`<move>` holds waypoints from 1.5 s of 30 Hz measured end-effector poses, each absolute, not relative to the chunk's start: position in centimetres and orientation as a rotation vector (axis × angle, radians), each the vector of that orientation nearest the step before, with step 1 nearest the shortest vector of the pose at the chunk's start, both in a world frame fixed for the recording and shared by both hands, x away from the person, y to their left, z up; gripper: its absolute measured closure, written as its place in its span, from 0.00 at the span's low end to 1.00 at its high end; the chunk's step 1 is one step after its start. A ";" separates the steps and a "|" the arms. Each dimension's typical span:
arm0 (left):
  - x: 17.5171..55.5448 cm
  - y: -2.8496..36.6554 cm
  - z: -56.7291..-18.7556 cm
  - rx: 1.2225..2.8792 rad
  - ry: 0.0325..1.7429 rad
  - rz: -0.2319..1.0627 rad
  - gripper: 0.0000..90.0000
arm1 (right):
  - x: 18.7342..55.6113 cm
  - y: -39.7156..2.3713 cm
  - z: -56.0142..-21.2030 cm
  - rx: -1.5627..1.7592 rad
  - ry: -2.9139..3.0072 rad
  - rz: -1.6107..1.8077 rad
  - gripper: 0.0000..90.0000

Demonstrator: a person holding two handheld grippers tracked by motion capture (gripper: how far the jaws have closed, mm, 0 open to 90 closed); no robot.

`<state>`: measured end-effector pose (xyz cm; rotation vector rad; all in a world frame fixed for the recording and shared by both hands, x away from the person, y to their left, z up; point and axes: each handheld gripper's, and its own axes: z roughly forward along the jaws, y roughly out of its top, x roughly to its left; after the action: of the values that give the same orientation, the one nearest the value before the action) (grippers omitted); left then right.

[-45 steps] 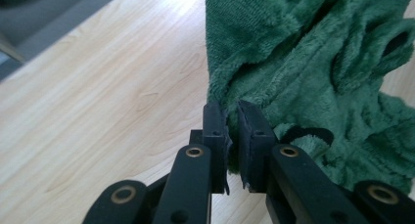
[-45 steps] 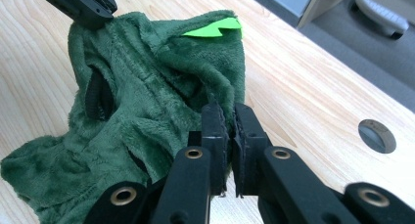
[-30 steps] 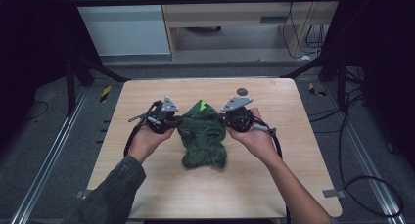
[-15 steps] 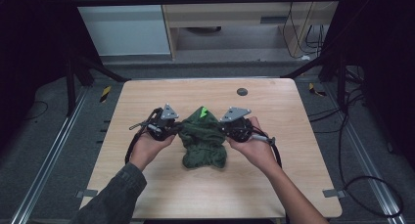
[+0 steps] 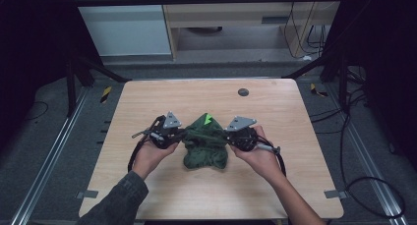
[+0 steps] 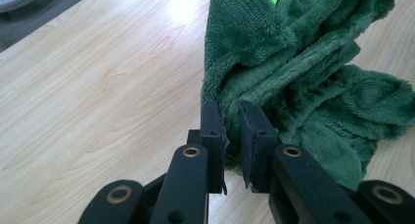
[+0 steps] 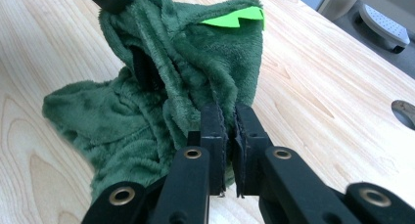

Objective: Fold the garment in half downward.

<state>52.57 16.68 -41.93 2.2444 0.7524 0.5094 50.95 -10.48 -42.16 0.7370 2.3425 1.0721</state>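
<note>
A dark green fleece garment (image 5: 206, 149) with a bright green spike (image 5: 208, 119) lies bunched at the middle of the wooden table (image 5: 147, 102). My left gripper (image 5: 186, 134) pinches its left upper edge, and my right gripper (image 5: 227, 136) pinches its right upper edge. In the left gripper view the jaws (image 6: 231, 121) hold a fold of the garment (image 6: 303, 62) with a narrow gap between them. In the right gripper view the jaws (image 7: 230, 121) are pressed on another fold of the garment (image 7: 186, 72), whose top is raised off the table. The spike (image 7: 235, 17) stands at its peak.
A round dark grommet (image 5: 243, 92) sits in the table's far right part, also in the right gripper view (image 7: 405, 111). Black cables trail from both grippers past the hands. Dark frame posts stand at the table's far corners.
Both hands have drawn back toward the near edge, bringing the garment with them. The grips have stayed on the cloth.
</note>
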 end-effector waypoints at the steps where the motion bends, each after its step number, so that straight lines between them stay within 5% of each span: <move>1: 52.5 16.6 -42.0 2.249 0.749 0.510 0.90 | 50.9 -10.5 -42.3 0.740 2.346 1.071 0.94; 45: 48.2 16.8 -47.1 2.234 0.729 0.496 0.88 | 46.7 -10.8 -46.4 0.742 2.386 1.064 0.87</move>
<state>48.20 16.75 -47.10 2.2342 0.7293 0.4957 46.74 -10.80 -46.44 0.7416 2.3860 1.0640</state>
